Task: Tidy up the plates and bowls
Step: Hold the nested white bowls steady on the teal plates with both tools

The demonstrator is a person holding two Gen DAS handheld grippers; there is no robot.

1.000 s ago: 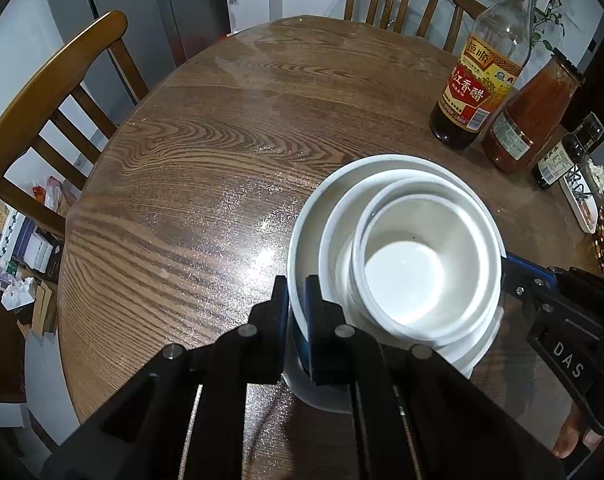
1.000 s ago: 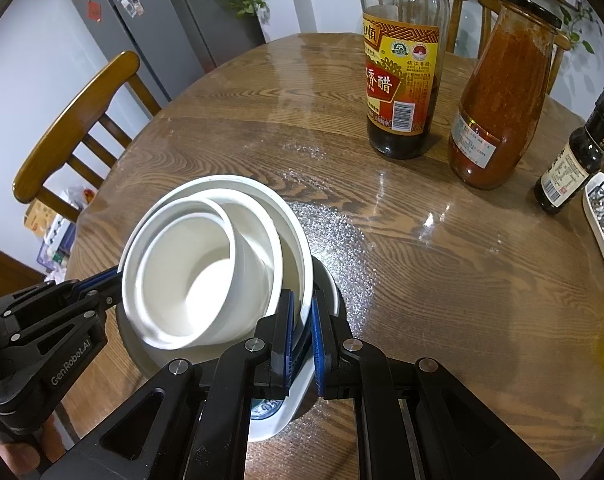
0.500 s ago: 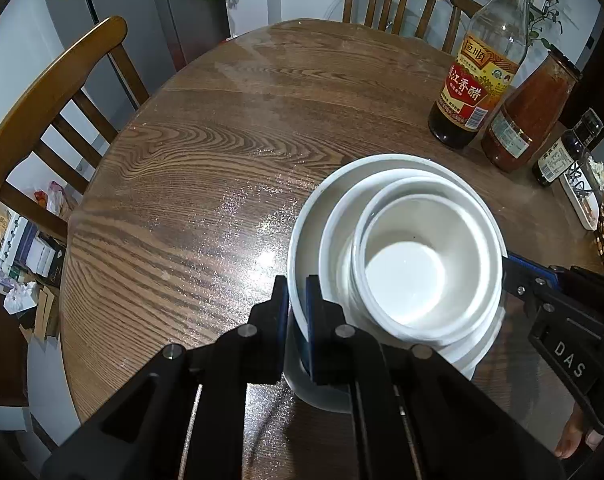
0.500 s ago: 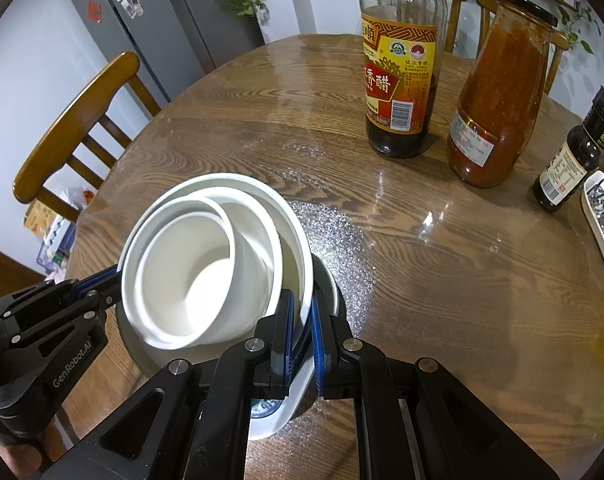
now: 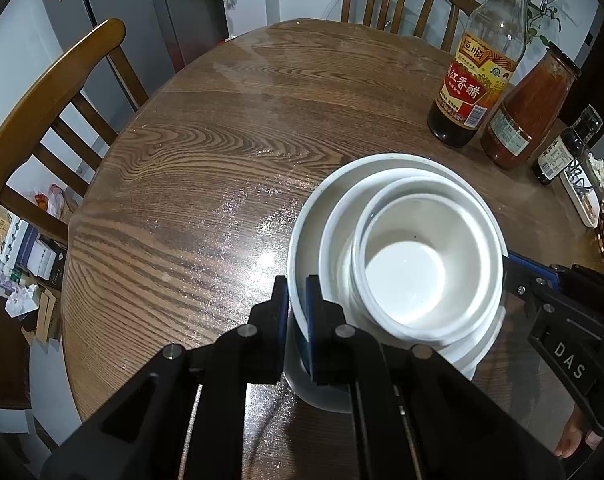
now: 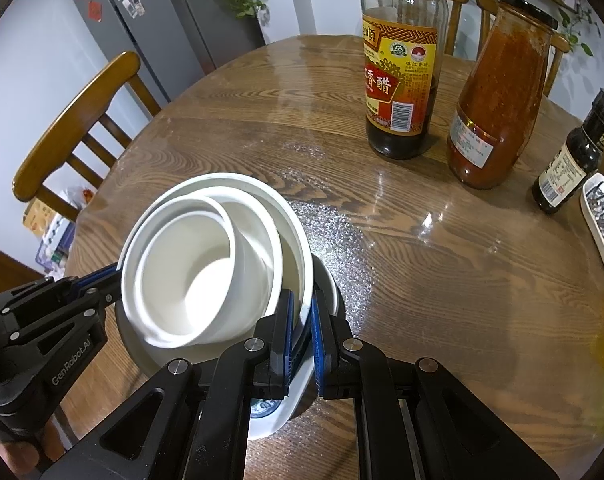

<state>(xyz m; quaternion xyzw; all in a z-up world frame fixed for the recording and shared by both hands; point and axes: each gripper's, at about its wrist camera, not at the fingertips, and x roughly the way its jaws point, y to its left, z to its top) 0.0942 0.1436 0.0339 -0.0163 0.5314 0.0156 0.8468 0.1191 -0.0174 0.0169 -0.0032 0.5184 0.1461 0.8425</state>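
Under the plate (image 6: 298, 396), only right wrist shows blue pattern.

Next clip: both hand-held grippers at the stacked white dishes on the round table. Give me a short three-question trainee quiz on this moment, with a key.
1. True or false: the left hand-held gripper and the right hand-held gripper are each shut on the rim of the outer white bowl, on opposite sides.
2. Multiple choice: the smallest bowl is
A. upside down on the table
B. nested inside the larger bowls
C. beside the vinegar bottle
3. Fill in: the three containers behind the stack are the vinegar bottle, the red sauce jar and the small ____ bottle.

Key: 1 true; 2 B; 3 dark
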